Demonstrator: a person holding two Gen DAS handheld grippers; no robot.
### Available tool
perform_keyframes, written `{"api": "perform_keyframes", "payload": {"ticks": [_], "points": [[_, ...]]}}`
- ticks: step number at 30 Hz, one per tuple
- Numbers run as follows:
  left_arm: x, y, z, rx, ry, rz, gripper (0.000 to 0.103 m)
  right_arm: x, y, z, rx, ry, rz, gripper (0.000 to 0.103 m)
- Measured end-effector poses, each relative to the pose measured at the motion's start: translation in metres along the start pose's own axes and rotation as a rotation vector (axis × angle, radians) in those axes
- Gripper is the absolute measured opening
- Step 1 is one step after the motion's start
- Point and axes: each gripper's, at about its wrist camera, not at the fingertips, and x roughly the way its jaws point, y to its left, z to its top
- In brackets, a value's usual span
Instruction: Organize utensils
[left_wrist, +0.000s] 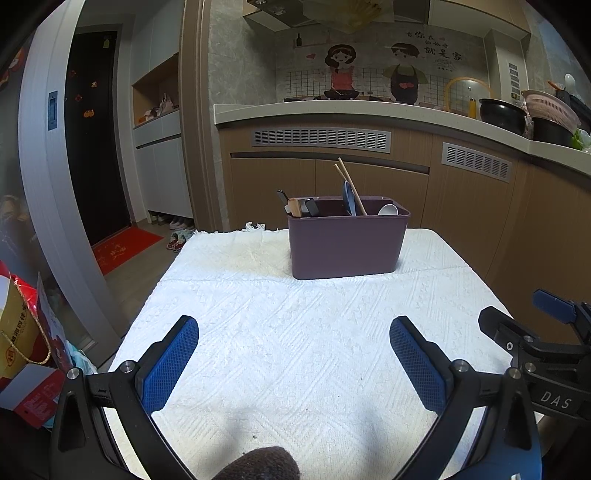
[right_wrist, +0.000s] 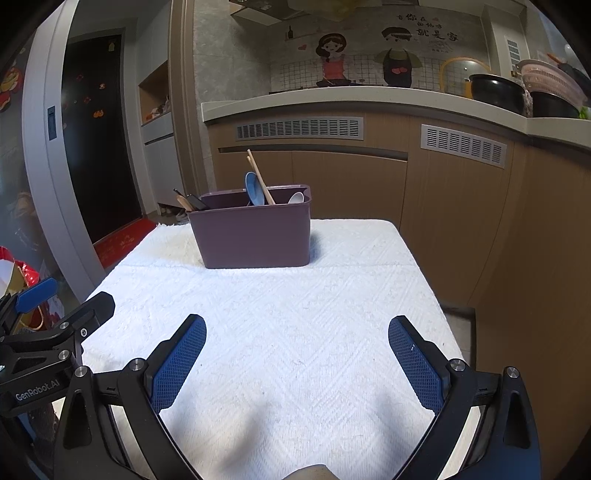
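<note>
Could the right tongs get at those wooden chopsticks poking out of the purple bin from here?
Probably yes. The right tongs are open and empty, and only bare white textured cloth lies between them and the purple plastic bin. The wooden chopsticks rise above the rim, though a blue spoon leans close against them.

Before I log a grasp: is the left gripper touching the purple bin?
Apart. The left wrist view shows the left gripper open, with bare white cloth between it and the purple bin.
</note>
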Motion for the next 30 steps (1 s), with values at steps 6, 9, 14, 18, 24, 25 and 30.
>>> {"api": "perform_keyframes", "payload": {"ticks": [6,9,14,18,24,25,30], "points": [[-0.0001,0.0006,-0.0006,0.0,0.001,0.0,0.103,-0.0003,0.0005,-0.0003,-0.001,0.0,-0.001,0.099],[-0.0002,0.0003,-0.0009,0.001,0.001,0.001,0.103,-0.0002,0.0007,-0.0006,0.0,0.001,0.0,0.099],[-0.0004,0.0006,-0.0006,0.0,0.001,0.0,0.103,-0.0017,0.0009,-0.0009,0.001,0.002,-0.001,0.099],[-0.0004,0.0005,-0.0006,0.001,0.002,0.0,0.103,-0.0015,0.0006,-0.0009,0.002,0.002,0.0,0.099],[-0.0002,0.0005,-0.0006,0.0,0.002,0.0,0.103,-0.0014,0.0005,-0.0007,0.001,0.0,-0.001,0.099],[-0.0001,0.0003,-0.0006,0.0,0.004,-0.001,0.103,-0.0018,0.0006,-0.0003,0.001,-0.001,-0.001,0.099],[-0.0011,0.0001,-0.0013,0.003,0.004,-0.001,0.103,-0.0029,0.0008,0.0016,0.001,-0.007,-0.004,0.099]]}}
